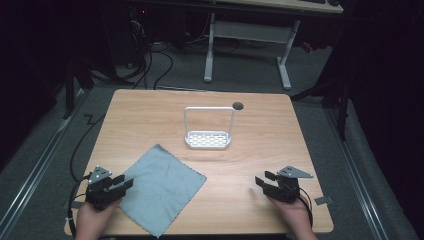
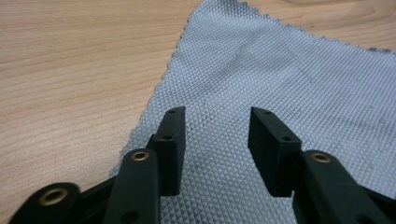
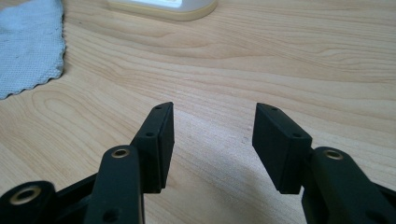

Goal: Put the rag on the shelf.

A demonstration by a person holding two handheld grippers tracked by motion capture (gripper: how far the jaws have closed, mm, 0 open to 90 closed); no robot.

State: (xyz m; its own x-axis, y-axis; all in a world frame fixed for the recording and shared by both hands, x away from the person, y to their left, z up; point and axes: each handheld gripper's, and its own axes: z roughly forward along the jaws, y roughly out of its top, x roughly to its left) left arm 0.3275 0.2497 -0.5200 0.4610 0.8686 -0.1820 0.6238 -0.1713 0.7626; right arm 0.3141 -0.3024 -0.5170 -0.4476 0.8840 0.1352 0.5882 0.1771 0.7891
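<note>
The left gripper [image 1: 126, 182] is held low at the near left corner of the table [image 1: 270, 130], in the person's left hand [image 1: 92, 217]. Its 2 black jaws are spread apart and nothing is between the pads. In the left gripper view the jaws stand over the grey cloth [image 2: 289, 79], and the cloth's zigzag edge runs just to the left of the left jaw. I cannot tell if the jaw tips touch the cloth or stay a little above it.

The cloth lies flat on the table, turned like a diamond, directly ahead of the left gripper and to its right. 1 corner points away from the gripper toward the white rack [image 1: 208, 138].

The right gripper [image 1: 265, 179] is at the near right side of the table, in the person's right hand [image 1: 295, 217]. Its 2 jaws are also spread, with only bare wood between them. It points inward to the middle of the table. From the right gripper view, the cloth [image 3: 28, 46] is far ahead on the left, well apart from the jaws, and the base of the white rack [image 3: 163, 8] is ahead at the top edge.

The rack stands upright beyond both grippers, near the middle of the table, with a tall thin handle over a perforated tray. Just behind its right side there is a small dark round hole [image 1: 238, 106] in the table.
</note>
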